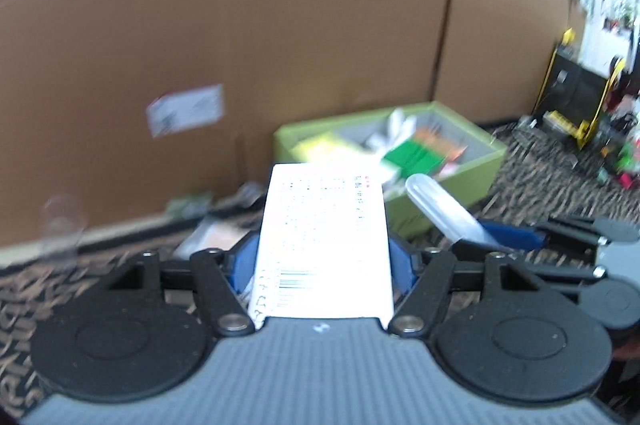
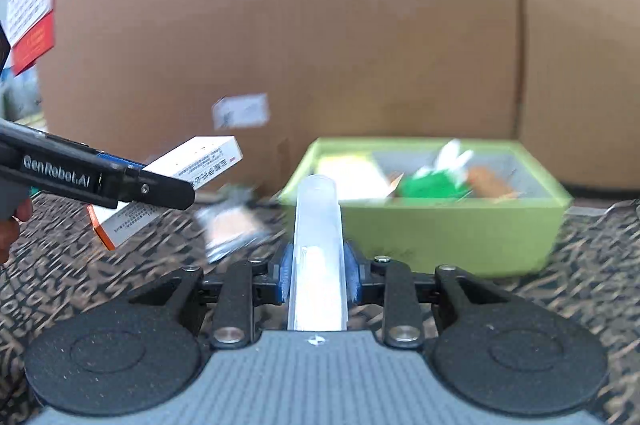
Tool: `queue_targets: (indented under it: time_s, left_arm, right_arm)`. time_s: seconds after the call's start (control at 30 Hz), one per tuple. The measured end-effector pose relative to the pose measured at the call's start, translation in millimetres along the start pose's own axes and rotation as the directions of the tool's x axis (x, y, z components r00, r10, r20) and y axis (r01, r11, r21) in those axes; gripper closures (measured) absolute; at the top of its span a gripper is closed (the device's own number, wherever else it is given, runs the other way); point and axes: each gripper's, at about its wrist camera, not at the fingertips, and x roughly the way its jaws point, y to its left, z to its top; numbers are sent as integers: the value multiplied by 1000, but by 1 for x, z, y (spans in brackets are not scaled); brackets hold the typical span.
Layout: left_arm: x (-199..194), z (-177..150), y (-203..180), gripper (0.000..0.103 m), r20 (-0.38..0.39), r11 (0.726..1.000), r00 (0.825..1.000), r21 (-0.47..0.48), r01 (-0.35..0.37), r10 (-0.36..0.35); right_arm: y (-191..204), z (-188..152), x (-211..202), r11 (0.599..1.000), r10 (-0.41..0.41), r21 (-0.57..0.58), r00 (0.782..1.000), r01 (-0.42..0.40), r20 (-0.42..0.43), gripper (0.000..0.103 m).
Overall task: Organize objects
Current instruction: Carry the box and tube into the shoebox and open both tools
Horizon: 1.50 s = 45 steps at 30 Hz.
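My left gripper is shut on a white printed medicine box, which stands up between the blue pads. The right wrist view shows that box has an orange end and is lifted off the table by the left gripper. My right gripper is shut on a clear plastic tube that points forward. The tube also shows at the right of the left wrist view. Ahead of both stands an open green box holding several items, among them a green packet.
A tall cardboard wall closes off the back. The table wears a brown patterned cloth. A small clear packet lies on it left of the green box. Yellow-and-black equipment stands far right.
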Motion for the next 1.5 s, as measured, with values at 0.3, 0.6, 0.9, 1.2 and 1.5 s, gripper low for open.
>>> queue_targets:
  time_s: [0.3,0.6,0.9,1.2,1.5]
  left_arm:
    - [82,68,-58,37,19,994,999,-95,45,-44]
    - [151,94,-80,37,-5,993,1000,-121,-3,2]
    - [194,80,-69,12,-31,992,999,-119,-31,28]
    - [179,71,-60,0,12,988,999,-145,-50,52]
    - [119,62,-54,0,52,993,997,-111,-43,49]
  right_arm:
    - [-80,25,36,979,-204,-8,978,205,51,72]
    - [-128,54,84,974,-223,-15,969,226,106,72]
    - [-138,29,127,963,-259,-69,966,260,23,63]
    - [-125,22,100,964,-256,-47,964,260,78,24]
    - [-94,42,44,975,-219,-2,965,222,141,17]
